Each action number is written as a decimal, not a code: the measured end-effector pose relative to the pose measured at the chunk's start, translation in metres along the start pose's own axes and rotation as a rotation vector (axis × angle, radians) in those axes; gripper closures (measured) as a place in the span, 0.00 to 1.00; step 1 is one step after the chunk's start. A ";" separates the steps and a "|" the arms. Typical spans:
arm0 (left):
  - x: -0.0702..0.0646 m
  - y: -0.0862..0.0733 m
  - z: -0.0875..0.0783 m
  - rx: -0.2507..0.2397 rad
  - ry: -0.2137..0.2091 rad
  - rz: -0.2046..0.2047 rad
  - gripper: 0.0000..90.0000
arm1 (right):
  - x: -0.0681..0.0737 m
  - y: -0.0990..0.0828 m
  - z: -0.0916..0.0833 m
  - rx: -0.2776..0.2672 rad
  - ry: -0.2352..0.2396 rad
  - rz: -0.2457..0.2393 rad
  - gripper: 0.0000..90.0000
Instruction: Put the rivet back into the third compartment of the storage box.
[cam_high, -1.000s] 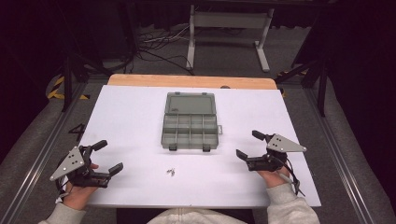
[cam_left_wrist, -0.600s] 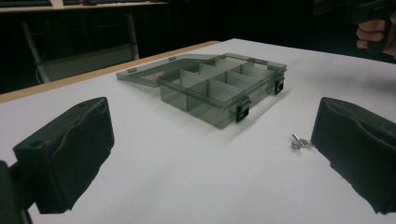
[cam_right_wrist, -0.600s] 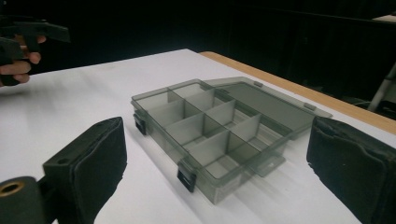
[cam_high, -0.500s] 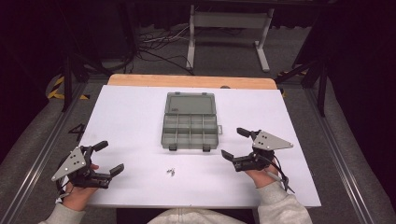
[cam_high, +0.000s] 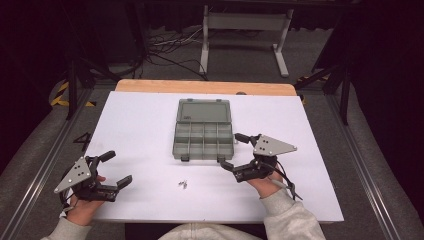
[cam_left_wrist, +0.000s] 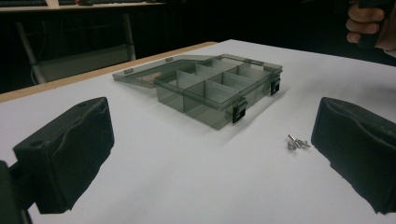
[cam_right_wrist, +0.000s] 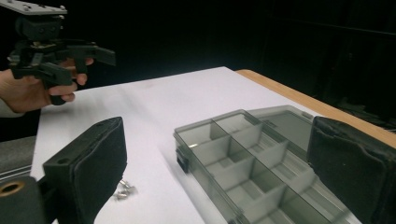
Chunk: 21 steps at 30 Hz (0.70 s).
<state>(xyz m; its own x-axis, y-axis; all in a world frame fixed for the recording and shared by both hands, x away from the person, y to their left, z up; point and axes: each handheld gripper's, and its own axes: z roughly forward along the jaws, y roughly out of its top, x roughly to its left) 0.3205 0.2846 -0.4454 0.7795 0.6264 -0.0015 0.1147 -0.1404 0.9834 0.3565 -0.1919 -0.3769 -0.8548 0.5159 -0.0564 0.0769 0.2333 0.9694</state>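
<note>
At 6 o'clock on my white worktop (cam_high: 145, 125) lie the small silver metal screws (cam_high: 183, 184): light, hard, slippery, best pinched across the shaft. My left tool (cam_high: 113, 170) at 8 o'clock and right tool (cam_high: 235, 151) at 4 o'clock are both spread, empty. Beyond, centre, sits the open smoky-grey plastic compartment box (cam_high: 203, 139).

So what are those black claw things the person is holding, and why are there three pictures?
They are grabbing tools, one in each hand. The left gripper and the right gripper both stand open and hold nothing. One picture comes from a camera above the table. The other two come from small cameras riding on each tool, looking out between its black jaws. On the white table lies an open grey box with little compartments, and a few small screws in front of it.
</note>
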 end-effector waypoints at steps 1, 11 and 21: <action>0.000 0.000 0.000 0.004 -0.003 0.000 0.00 | 0.001 0.002 0.003 0.002 0.009 -0.003 0.06; 0.003 0.001 0.004 -0.008 -0.014 -0.009 0.00 | 0.006 0.016 0.024 0.026 0.071 -0.012 0.06; 0.005 0.002 0.010 -0.005 -0.032 -0.004 0.00 | 0.011 0.023 0.046 0.084 0.108 -0.030 0.05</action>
<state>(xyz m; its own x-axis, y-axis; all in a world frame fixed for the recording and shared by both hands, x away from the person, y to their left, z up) 0.3305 0.2797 -0.4450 0.7981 0.6024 -0.0112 0.1152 -0.1342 0.9842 0.3719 -0.1429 -0.3657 -0.9072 0.4171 -0.0544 0.0896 0.3180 0.9438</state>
